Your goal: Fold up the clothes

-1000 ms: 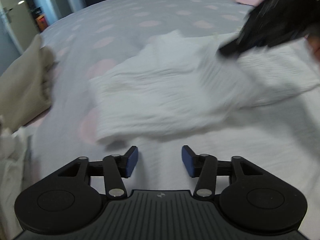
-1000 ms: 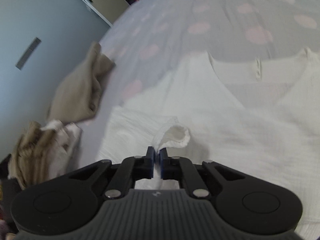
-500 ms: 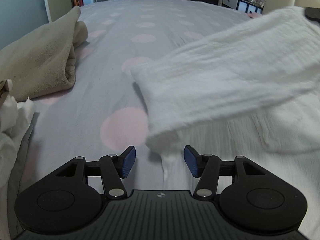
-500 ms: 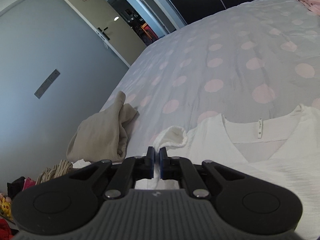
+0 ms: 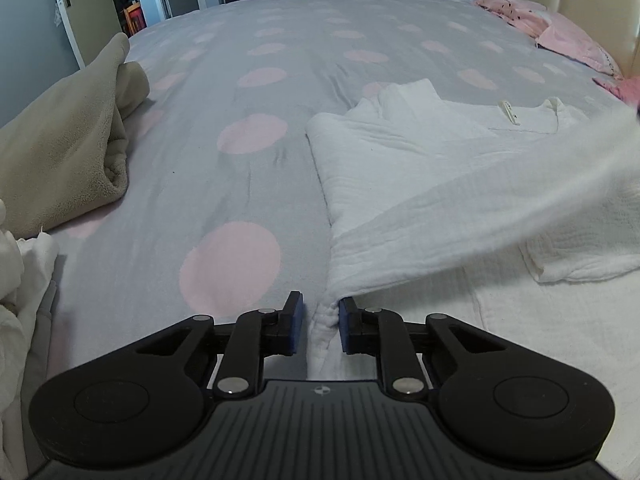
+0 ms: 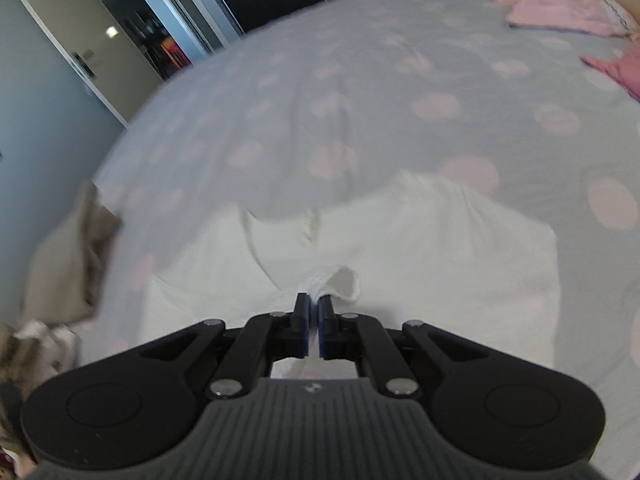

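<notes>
A white crinkled garment [image 5: 420,168] lies on the grey bedspread with pink dots [image 5: 240,128], collar and label at the far end. My left gripper [image 5: 320,322] is low at the garment's near left edge, jaws partly open with a fold of the white fabric between the pads, not clamped. My right gripper [image 6: 314,320] is shut on a bunched white cuff [image 6: 336,284] of the same garment [image 6: 440,248] and holds that sleeve raised across the body. The lifted sleeve [image 5: 500,200] runs blurred to the right in the left wrist view.
A folded beige fleece [image 5: 68,140] lies on the left of the bed, and shows in the right wrist view [image 6: 68,256]. Crumpled white clothes [image 5: 20,280] sit at the near left. Pink clothes [image 5: 560,32] lie at the far right. A door [image 5: 80,4] stands beyond.
My right gripper has carried the sleeve cuff rightward over the garment's body. My left gripper has moved up to the near left edge and narrowed around a fold of fabric.
</notes>
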Tool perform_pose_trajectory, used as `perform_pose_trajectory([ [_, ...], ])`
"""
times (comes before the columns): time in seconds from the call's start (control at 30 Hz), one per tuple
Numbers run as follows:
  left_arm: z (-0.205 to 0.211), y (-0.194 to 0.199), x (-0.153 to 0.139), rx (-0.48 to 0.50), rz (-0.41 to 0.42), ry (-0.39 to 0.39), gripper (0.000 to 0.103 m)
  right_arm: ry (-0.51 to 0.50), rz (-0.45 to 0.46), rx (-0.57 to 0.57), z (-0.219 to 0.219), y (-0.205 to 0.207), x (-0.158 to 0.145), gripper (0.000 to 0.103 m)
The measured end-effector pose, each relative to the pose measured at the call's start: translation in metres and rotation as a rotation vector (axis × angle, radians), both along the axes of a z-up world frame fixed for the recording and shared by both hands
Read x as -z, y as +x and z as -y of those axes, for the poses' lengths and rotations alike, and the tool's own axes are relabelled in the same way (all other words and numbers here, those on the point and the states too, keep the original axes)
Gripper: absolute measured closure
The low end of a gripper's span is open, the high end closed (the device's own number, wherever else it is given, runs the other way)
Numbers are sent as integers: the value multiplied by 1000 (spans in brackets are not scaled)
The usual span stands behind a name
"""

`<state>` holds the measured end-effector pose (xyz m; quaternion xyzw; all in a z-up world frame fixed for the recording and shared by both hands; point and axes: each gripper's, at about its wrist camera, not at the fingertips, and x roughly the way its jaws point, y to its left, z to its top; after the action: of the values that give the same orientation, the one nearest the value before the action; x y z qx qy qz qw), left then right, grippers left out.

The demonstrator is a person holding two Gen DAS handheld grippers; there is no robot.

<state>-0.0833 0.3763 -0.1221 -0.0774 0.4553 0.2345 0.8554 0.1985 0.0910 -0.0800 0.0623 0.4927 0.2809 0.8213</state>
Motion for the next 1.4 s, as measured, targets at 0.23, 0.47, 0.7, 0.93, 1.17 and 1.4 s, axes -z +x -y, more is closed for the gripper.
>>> perform_pose_trajectory([
  [0.23, 1, -1, -4, 22, -52, -54, 79, -127, -94, -38, 7, -4, 49, 89],
  [0.47, 0, -5, -30, 38, 5, -119, 54, -5, -92, 55, 35, 8, 34, 63],
  [0.7, -3, 5, -19, 33, -31, -91, 54, 64, -148, 71, 20, 22, 44, 64],
  [0.93, -8, 6, -1, 24, -80, -93, 62, 11, -104, 10, 1, 20, 47, 93],
  [1.17, -6, 9, 5, 34, -110, -76, 65, -77, 99, -66, -10, 21, 14, 93],
  [1.4, -4, 11, 2, 31, -115, -76, 65, -98, 24, -35, -4, 36, 44, 84],
])
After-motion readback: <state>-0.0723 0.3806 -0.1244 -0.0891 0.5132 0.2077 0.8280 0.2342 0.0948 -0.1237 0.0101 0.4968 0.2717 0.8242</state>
